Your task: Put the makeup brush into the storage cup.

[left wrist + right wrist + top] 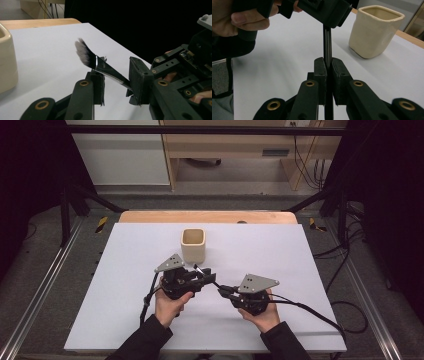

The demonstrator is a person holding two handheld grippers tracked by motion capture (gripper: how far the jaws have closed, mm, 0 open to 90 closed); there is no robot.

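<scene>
Left tongs [204,271] jaws apart, brush [100,64] passing between them, bristles past the tips. Right tongs [328,72] clamped on the brush handle, just right of the left tongs. Cup [193,245] on bench [280,250] just beyond left tongs.

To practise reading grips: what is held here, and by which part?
A brush is held by its dark handle in the shut right gripper; the left gripper is around its ferrule end, jaws apart.
</scene>
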